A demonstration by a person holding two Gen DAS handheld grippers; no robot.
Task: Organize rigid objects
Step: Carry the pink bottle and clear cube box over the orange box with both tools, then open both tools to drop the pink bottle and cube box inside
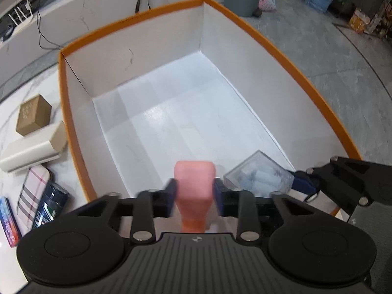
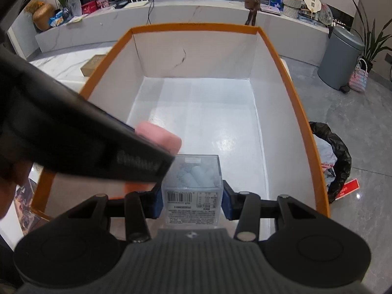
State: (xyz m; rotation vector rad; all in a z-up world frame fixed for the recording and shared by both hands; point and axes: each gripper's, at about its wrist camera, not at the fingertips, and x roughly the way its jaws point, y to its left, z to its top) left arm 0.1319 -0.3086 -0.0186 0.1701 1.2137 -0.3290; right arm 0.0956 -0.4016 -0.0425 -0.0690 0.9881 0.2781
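A big box with an orange rim [image 1: 257, 31] and white inside is in front of both grippers; it also shows in the right wrist view [image 2: 193, 25]. My left gripper [image 1: 194, 193] is shut on a pink block [image 1: 194, 181], held over the box's near end. My right gripper [image 2: 192, 199] is shut on a clear plastic cube [image 2: 194, 183] with a barcode label, held over the box's near end. The cube [image 1: 259, 174] and right gripper [image 1: 306, 183] show at the right of the left wrist view. The pink block [image 2: 159, 134] and left gripper show at the left of the right wrist view.
Left of the box on the white marble table lie a brown carton [image 1: 33, 115], a cream case [image 1: 31, 149], a plaid pouch [image 1: 31, 196], a dark can [image 1: 50, 201] and a colourful pack [image 1: 8, 218]. A grey bin [image 2: 340, 56] and a black bag [image 2: 335, 159] stand on the floor at the right.
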